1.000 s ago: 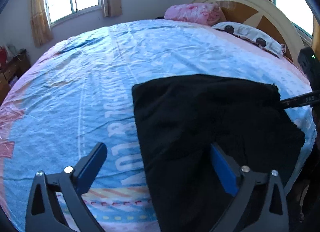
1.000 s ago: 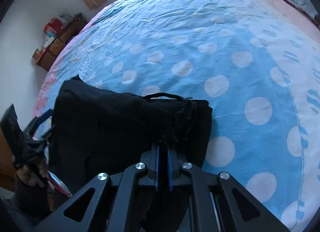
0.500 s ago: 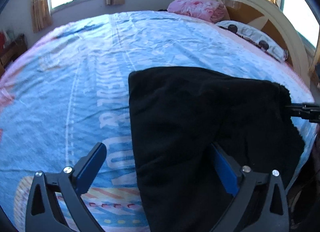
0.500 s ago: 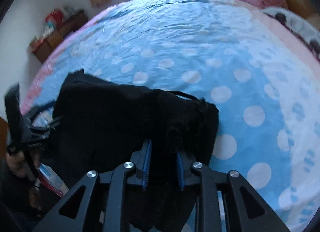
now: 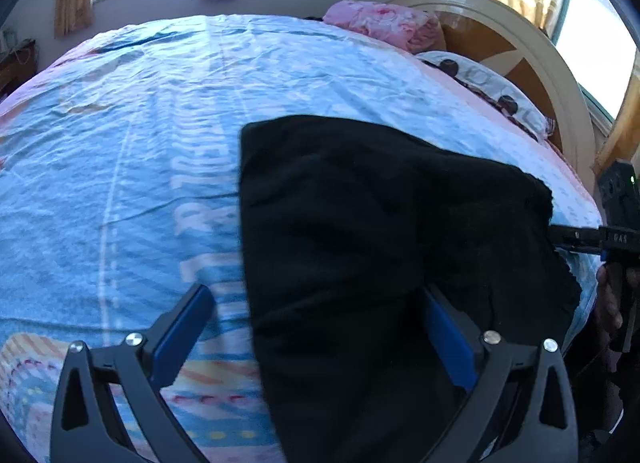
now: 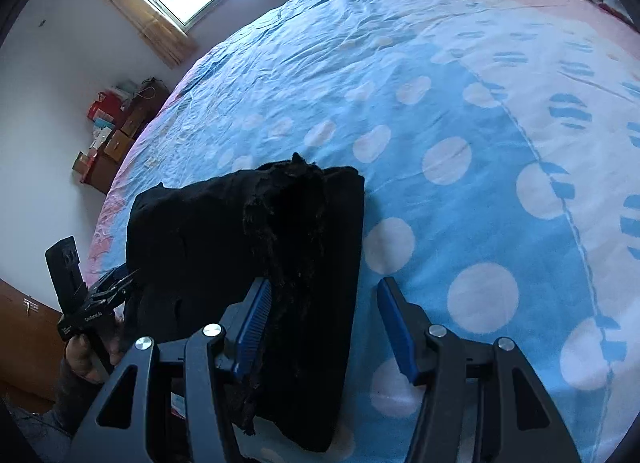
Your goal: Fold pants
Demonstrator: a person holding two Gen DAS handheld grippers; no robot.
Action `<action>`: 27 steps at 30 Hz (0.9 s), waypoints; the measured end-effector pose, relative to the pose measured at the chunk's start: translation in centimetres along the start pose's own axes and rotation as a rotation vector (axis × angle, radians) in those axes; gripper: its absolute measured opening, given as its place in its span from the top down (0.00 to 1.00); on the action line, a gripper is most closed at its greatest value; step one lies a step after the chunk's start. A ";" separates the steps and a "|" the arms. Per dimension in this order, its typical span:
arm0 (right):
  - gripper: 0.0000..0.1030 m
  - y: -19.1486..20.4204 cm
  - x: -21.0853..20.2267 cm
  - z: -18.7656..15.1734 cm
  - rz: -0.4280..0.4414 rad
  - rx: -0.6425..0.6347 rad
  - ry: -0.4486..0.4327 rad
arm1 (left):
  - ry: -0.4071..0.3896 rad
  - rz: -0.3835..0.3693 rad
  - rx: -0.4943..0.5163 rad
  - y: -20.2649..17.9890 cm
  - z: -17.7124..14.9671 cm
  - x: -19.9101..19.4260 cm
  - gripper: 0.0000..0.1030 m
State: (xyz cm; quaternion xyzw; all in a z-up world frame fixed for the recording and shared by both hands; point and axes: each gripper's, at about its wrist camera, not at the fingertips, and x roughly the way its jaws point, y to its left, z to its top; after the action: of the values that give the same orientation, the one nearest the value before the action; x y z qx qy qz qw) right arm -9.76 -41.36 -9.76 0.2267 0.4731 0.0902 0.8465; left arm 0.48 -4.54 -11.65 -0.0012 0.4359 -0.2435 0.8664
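Note:
The black pants (image 5: 360,231) lie folded into a thick rectangle near the bed's front edge; they also show in the right wrist view (image 6: 248,247). My left gripper (image 5: 316,327) is open, its fingers straddling the pants' left edge just above the cloth. My right gripper (image 6: 324,319) is open over the frayed hem end of the pants (image 6: 288,199), holding nothing. From the left wrist view the right gripper (image 5: 580,239) sits at the pants' right end.
The bed sheet (image 5: 140,135) is blue with letters and white dots (image 6: 480,295). A pink pillow (image 5: 384,23) and spotted pillow (image 5: 492,95) lie by the wooden headboard (image 5: 532,51). Boxes and a cabinet (image 6: 116,123) stand by the far wall.
My right gripper was shut on the pants' hem, then opened and let it go. The pants now rest flat on the bed. My left gripper stayed open and shifted slightly.

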 end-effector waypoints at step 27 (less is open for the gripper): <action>0.81 7.4 -1.5 2.6 0.072 -0.170 -0.047 | -0.202 0.007 -0.001 -0.7 0.9 -7.7 0.86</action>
State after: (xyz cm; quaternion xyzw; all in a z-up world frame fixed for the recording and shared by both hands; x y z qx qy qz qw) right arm -7.91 -36.14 -4.00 0.1729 0.4353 0.1549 0.8698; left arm -3.00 -2.10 -5.06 -0.0248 0.3463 -0.2389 0.9069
